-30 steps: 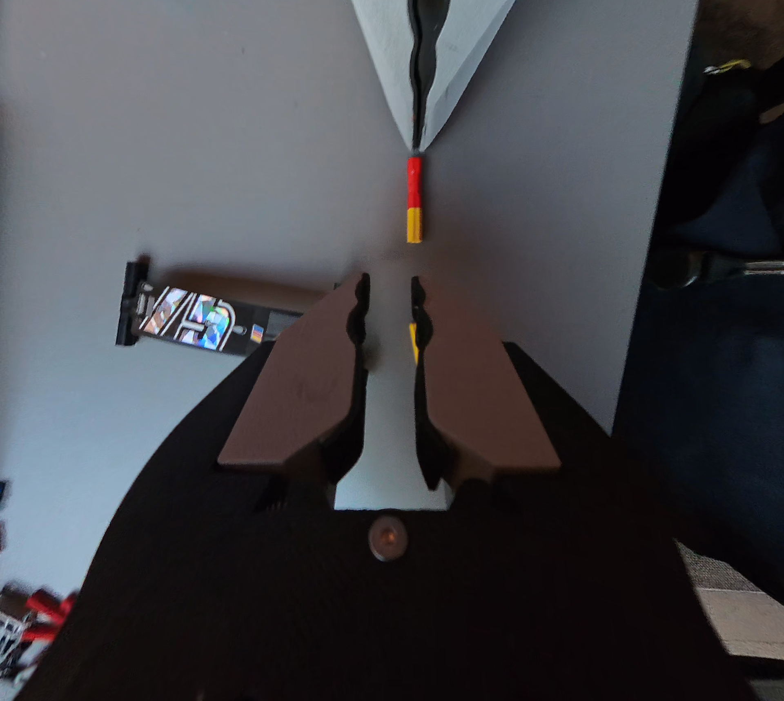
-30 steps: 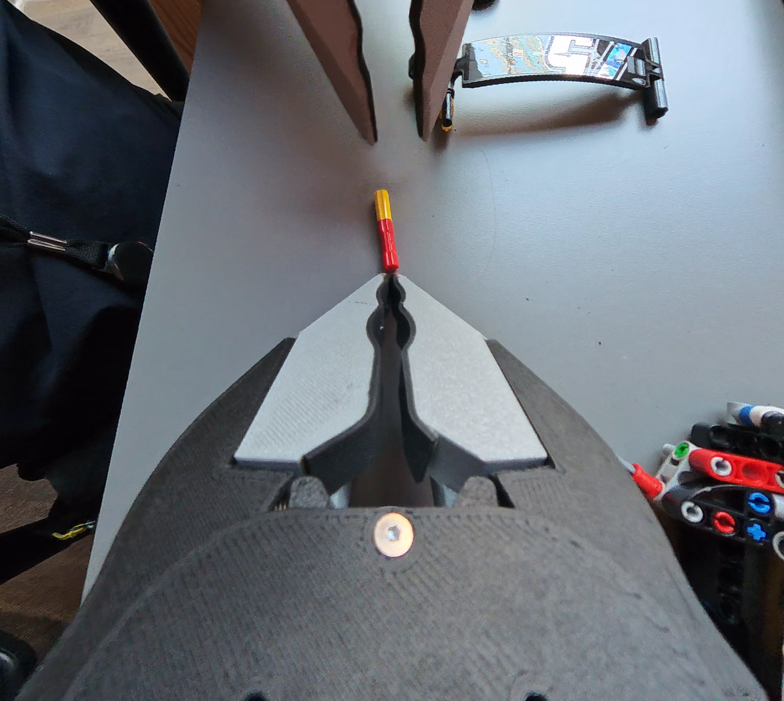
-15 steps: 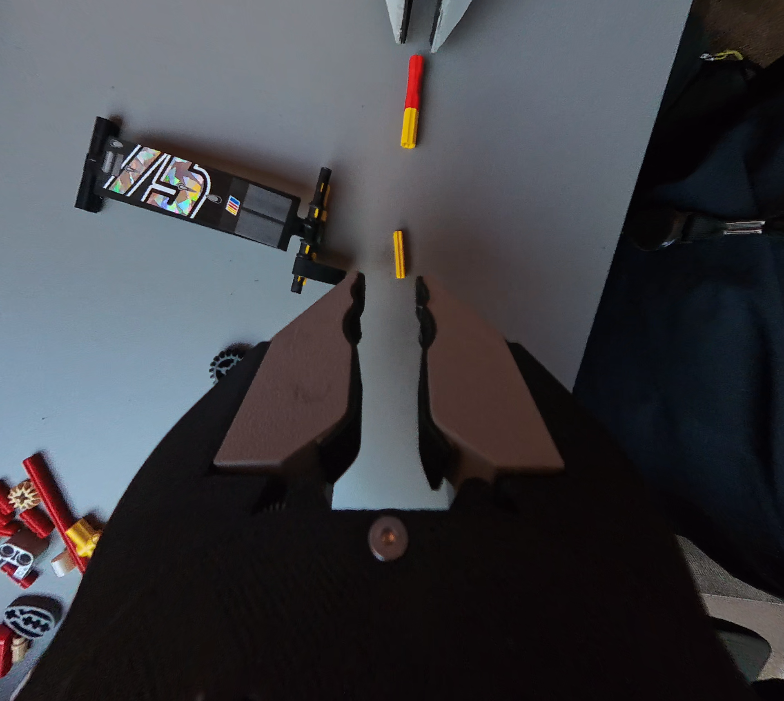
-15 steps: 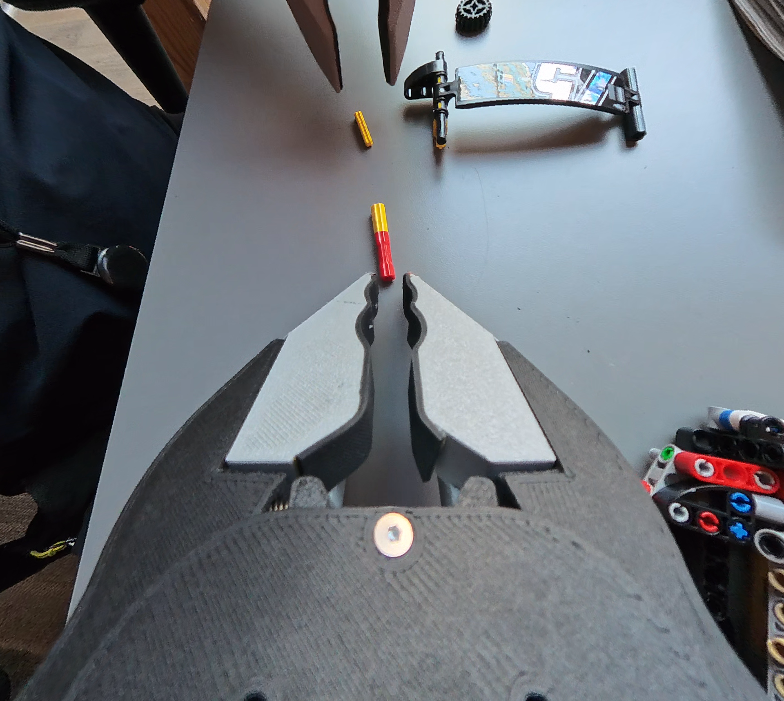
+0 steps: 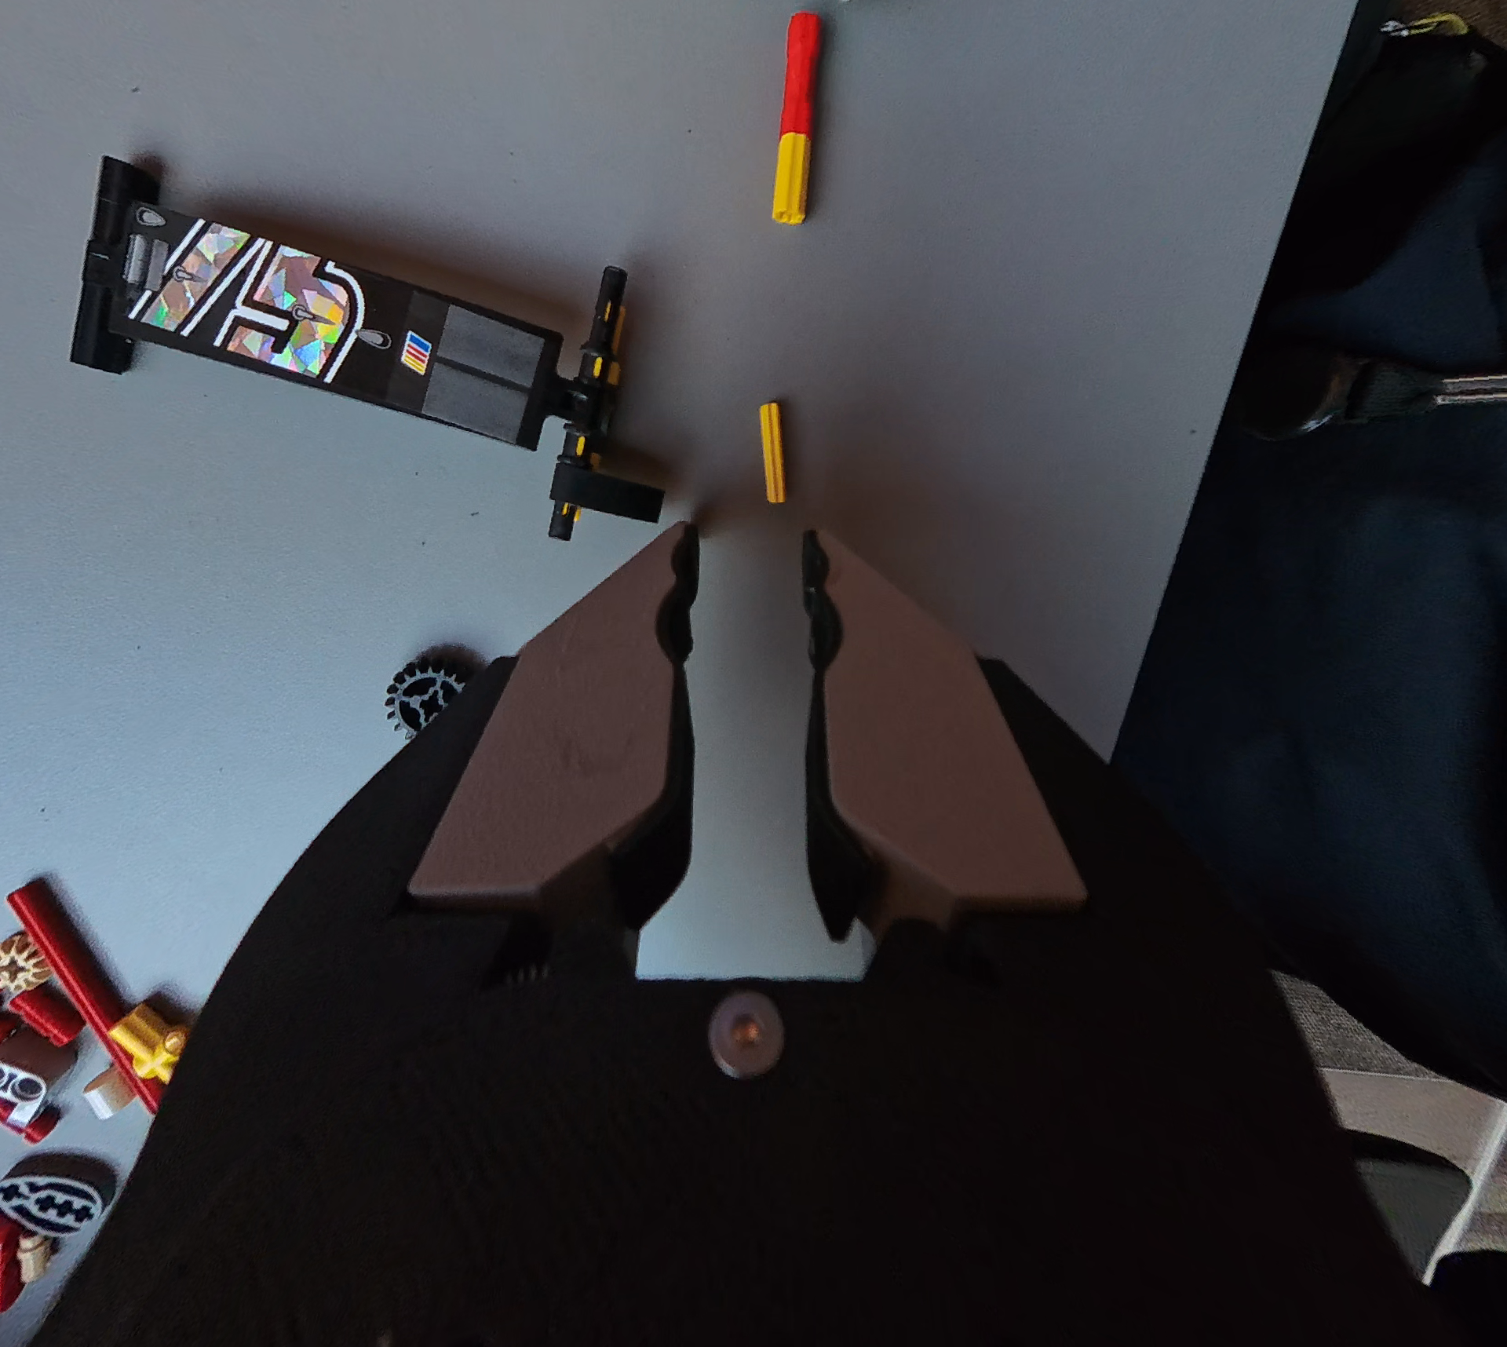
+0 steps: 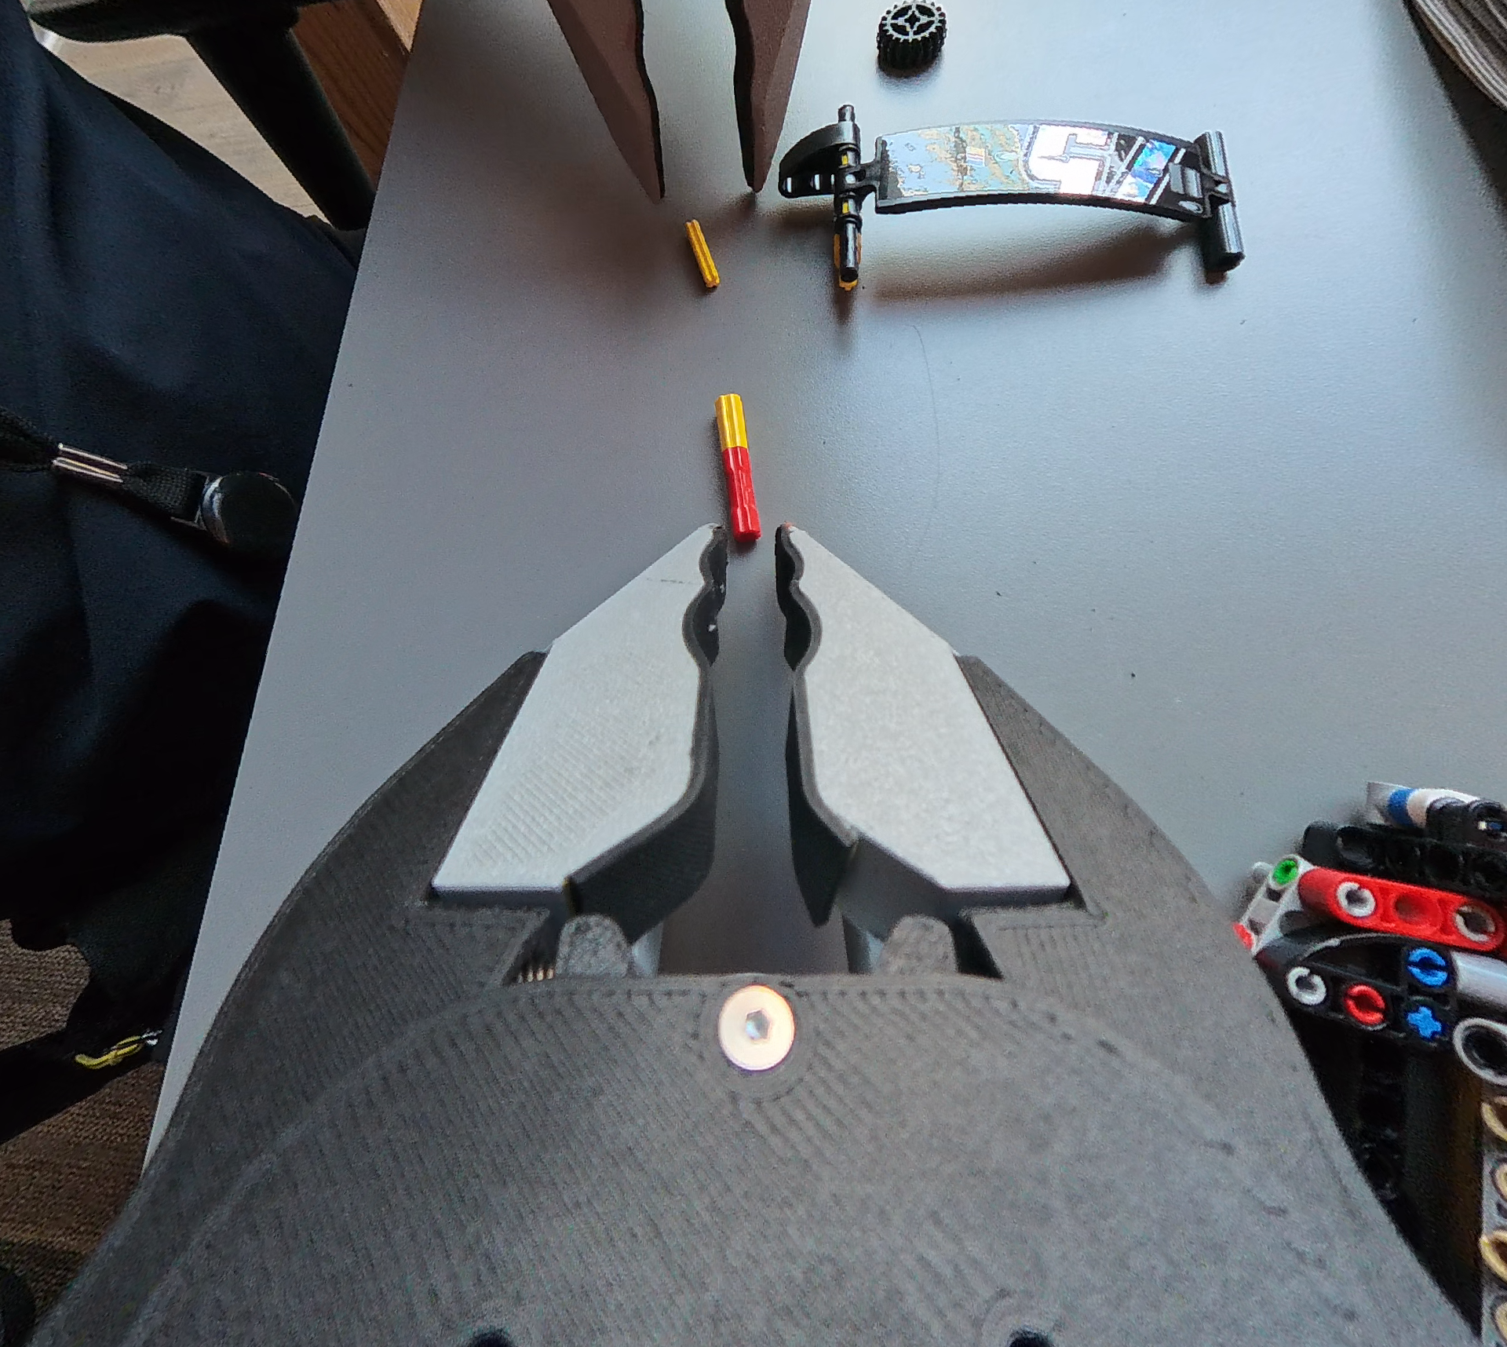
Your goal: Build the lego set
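Note:
My left gripper (image 5: 749, 537) with brown fingers is open and empty. A thin yellow axle (image 5: 772, 451) lies on the grey table just ahead of its tips; it also shows in the right wrist view (image 6: 701, 253). My right gripper (image 6: 750, 533) with grey fingers is open and empty. A red and yellow rod (image 6: 736, 466) lies on the table with its red end just ahead of the tips, not pressed by them. The rod also shows in the left wrist view (image 5: 796, 115), between the two grippers. The left gripper's brown fingers (image 6: 620, 19) show at the top of the right wrist view.
A black curved panel with shiny stickers (image 5: 326, 317) (image 6: 1036, 170) lies beside the yellow axle. A black gear (image 6: 912, 34) (image 5: 424, 692) lies near it. Loose building parts sit at lower left (image 5: 73, 1006) and at lower right (image 6: 1403, 924). The table edge (image 5: 1223, 411) runs beside a dark-clothed person. Some 11 cm of space lies between my two pairs of fingers. It is some 6 cm from my left tips to the black gear (image 6: 912, 34). It is also in sight in the left wrist view (image 5: 442, 668).
The right gripper opened and let go of the red and yellow rod. The left gripper opened wider, left the yellow axle on the table, and both grippers drew back.

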The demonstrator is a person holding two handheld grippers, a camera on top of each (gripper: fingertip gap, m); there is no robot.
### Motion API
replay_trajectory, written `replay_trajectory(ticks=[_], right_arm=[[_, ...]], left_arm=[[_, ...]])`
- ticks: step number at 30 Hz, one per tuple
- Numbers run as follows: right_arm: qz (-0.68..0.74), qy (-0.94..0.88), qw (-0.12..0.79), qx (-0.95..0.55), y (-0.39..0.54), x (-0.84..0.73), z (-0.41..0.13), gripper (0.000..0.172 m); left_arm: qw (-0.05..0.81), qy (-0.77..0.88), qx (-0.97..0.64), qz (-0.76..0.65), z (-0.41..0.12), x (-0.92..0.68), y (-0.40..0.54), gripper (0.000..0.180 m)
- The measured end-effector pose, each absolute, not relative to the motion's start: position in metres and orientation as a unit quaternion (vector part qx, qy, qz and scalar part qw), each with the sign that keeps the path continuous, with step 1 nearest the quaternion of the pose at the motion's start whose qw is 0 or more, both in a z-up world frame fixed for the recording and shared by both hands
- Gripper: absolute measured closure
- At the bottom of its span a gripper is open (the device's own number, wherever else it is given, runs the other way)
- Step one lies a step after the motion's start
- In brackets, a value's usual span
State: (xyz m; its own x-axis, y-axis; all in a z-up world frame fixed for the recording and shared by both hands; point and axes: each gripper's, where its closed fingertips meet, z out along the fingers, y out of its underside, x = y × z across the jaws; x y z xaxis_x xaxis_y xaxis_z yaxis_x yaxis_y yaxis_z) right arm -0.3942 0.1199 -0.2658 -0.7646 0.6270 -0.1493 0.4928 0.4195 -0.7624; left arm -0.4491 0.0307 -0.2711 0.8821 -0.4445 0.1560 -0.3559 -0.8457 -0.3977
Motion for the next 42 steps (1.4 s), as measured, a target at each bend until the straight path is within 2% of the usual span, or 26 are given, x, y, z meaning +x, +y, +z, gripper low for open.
replay_trajectory(ticks=[8, 15, 20, 28, 32, 42], right_arm=[[0.424, -0.838, 0.074, -0.334, 0.119, -0.394, -0.266, 0.162], [0.425, -0.840, 0.075, -0.328, 0.118, -0.393, -0.265, 0.162], [0.419, -0.844, 0.083, -0.323, 0.114, -0.395, -0.266, 0.157], [0.404, -0.857, 0.098, -0.304, 0.095, -0.401, -0.270, 0.155], [0.392, -0.859, 0.106, -0.312, 0.095, -0.408, -0.273, 0.167], [0.409, -0.855, 0.056, -0.313, 0.095, -0.402, -0.272, 0.168]], left_arm=[[0.177, 0.216, -0.954, -0.108, -0.271, -0.457, 0.027, 0.159], [0.212, 0.190, -0.947, -0.152, -0.253, -0.455, 0.029, 0.163], [0.191, 0.222, -0.947, -0.130, -0.270, -0.443, 0.033, 0.161], [0.211, 0.221, -0.942, -0.141, -0.274, -0.433, 0.045, 0.179], [0.225, 0.217, -0.932, -0.181, -0.273, -0.423, 0.051, 0.179], [0.249, 0.214, -0.928, -0.179, -0.273, -0.421, 0.058, 0.179]])
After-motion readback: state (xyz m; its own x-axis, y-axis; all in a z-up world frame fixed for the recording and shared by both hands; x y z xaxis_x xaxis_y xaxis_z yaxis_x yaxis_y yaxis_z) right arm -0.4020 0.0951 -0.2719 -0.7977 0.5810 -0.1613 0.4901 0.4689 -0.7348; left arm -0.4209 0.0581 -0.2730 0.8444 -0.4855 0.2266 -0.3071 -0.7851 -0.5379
